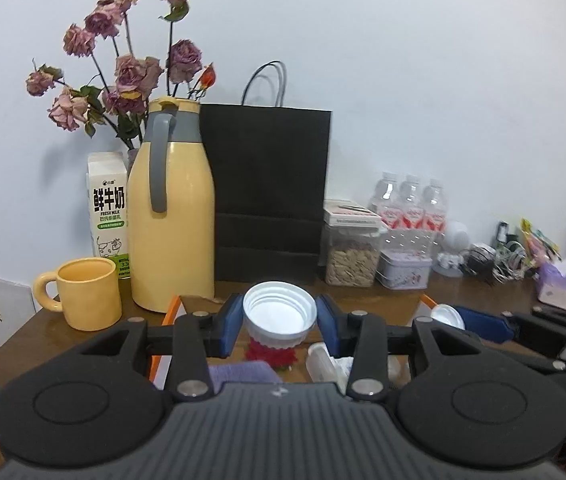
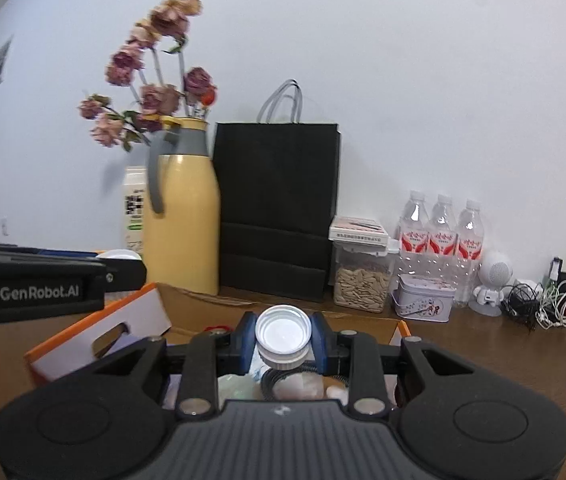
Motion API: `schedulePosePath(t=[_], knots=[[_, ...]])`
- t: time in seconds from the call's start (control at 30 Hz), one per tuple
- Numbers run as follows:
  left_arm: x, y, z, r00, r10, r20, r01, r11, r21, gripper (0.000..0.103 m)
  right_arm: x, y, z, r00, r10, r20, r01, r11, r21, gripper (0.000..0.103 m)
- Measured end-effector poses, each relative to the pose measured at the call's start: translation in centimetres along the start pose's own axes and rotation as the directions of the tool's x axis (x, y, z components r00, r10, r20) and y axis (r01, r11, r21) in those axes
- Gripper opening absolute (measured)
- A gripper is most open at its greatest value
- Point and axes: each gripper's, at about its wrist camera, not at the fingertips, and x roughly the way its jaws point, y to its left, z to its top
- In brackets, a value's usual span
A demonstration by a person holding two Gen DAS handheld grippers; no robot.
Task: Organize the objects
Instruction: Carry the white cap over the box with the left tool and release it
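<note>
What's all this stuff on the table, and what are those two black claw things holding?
Thermos jug: one, yellow with grey handle, back left.
Mug: one, yellow, left of the jug.
Milk carton: one, white and green, behind the mug.
Dried roses: one bunch, faded pink, behind the jug.
Paper bag: one, black, centre back.
Seed jar: one, clear, right of the bag.
Water bottles: three, clear with red labels, by the wall.
Tin: one, pale, before the bottles.
Cardboard box: one, orange-edged, under the grippers.
Left gripper: black, clamped on a white open-mouthed container.
Right gripper: black, clamped on a white cap.
</note>
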Motion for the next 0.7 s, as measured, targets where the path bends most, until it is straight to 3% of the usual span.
schedulePosePath(t=[0.13,0.37,0.57,0.6,0.67,0.7], knots=[[2.0,0.5,-0.8,1.000,0.022,-0.016,-0.023,0.999,-0.036,0.041,1.2,-1.3,-0.9,1.000,-0.029,0.000,0.029,0.998,0.047,0.027],[3.8,1.3,-2.3,0.997,0.028,-0.073,-0.031,0.999,-0.035,0.041,2.2,-2.4,-2.1,0.999,-0.009,-0.037,0.012,0.997,0.079,0.027],[3.3,1.6,-2.6,0.998,0.016,-0.058,-0.018,0.999,-0.042,0.046,1.5,-2.0,-2.3,0.999,-0.012,-0.038,0.014,0.998,0.065,0.028],[3.1,1.8,-2.7,0.999,0.013,-0.052,-0.016,0.999,-0.045,0.054,1.4,-1.9,-2.3,0.999,-0.015,-0.040,0.018,0.998,0.059,0.034],[2.9,2.0,-2.6,0.999,0.019,-0.038,-0.021,0.998,-0.054,0.080,1.3,-1.9,-2.4,0.999,-0.011,-0.043,0.013,0.999,0.051,0.064],[2.7,2.1,-2.7,0.999,0.026,-0.025,-0.028,0.998,-0.060,0.102,1.1,-1.8,-2.5,0.999,-0.013,-0.038,0.015,0.999,0.049,0.093]])
